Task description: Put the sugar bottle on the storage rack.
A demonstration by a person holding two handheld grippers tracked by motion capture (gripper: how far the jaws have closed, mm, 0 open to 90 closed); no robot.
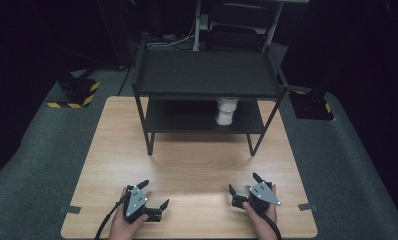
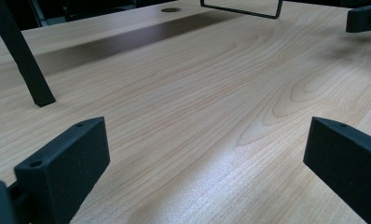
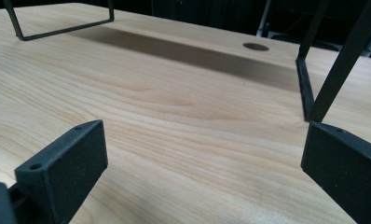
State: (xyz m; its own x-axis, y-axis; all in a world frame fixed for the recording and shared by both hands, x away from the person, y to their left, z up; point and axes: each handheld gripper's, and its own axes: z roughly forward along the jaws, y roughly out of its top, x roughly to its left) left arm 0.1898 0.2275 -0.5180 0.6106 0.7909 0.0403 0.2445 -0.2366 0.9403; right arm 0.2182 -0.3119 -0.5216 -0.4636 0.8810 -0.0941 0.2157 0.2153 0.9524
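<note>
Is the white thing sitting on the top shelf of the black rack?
No, the white container stands on the lower shelf of the black rack, under the top shelf.

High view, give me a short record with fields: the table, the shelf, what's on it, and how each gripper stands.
surface: light wooden table
furniture: black two-tier metal shelf rack, standing on the table's far half
item: white cylindrical container on the rack's lower tier, right of centre, top hidden by the upper tier
left gripper: black two-jaw gripper held low at the table's near edge, jaws wide open, nothing between them
right gripper: black two-jaw gripper at the near edge, jaws wide open, nothing between them
contact: neither gripper touches rack or container
</note>
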